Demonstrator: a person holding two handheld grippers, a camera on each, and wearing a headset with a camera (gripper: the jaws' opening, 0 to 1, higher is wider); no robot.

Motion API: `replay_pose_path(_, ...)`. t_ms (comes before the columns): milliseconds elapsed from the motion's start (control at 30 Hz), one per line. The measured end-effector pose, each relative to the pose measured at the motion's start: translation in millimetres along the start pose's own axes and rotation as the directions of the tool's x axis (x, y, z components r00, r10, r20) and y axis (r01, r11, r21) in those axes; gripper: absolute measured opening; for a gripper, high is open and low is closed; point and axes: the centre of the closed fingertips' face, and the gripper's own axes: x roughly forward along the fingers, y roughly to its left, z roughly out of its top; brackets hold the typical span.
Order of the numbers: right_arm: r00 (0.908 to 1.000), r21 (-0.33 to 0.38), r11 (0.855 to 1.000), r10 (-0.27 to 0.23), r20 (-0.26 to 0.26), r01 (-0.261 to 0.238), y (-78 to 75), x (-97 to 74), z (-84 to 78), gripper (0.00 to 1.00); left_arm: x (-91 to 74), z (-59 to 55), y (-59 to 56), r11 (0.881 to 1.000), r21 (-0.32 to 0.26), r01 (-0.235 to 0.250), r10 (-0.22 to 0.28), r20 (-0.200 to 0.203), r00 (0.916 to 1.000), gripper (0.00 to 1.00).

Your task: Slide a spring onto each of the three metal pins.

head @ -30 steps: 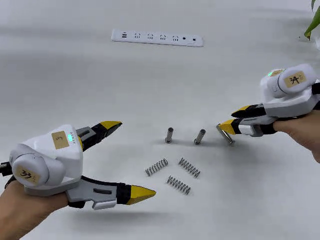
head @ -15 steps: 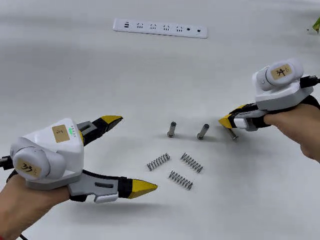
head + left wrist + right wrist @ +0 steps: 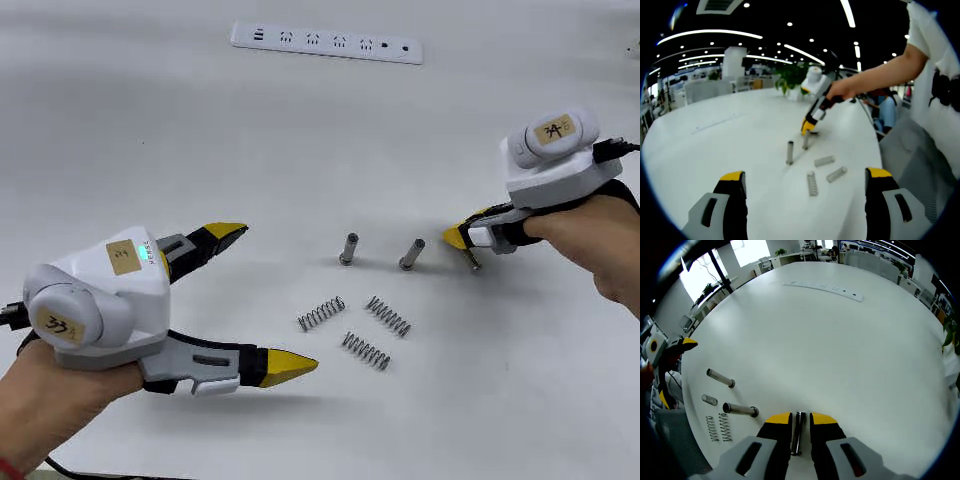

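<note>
Beside upright pins [image 3: 348,248], right gripper [image 3: 458,238] clamps third pin [image 3: 471,260]; left gripper [image 3: 270,298] gapes.

Springs [image 3: 364,350] flat; two pins [image 3: 348,248] upright, third pin [image 3: 798,430] clamped

The right gripper [image 3: 457,240] clamps a pin [image 3: 470,260] whose upper length is buried between the jaws, so just its lower tip pokes out. In the right gripper view, that pin's near end vanishes under the gripper's body. The right hand [image 3: 592,240] runs off the head view's right edge. The power strip [image 3: 325,42] has markings too small to make out.
</note>
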Motion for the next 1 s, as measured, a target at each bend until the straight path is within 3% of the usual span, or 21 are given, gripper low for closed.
replay_pose_path(1000, 0.9983, 0.018, 0.999, -0.043, -0.039, 0.044, -1.1, 3.2, -1.2, 0.09, 1.2, 1.6, 3.1, 1.0, -0.021, -0.004, 0.004, 0.018, 0.9998, 1.0)
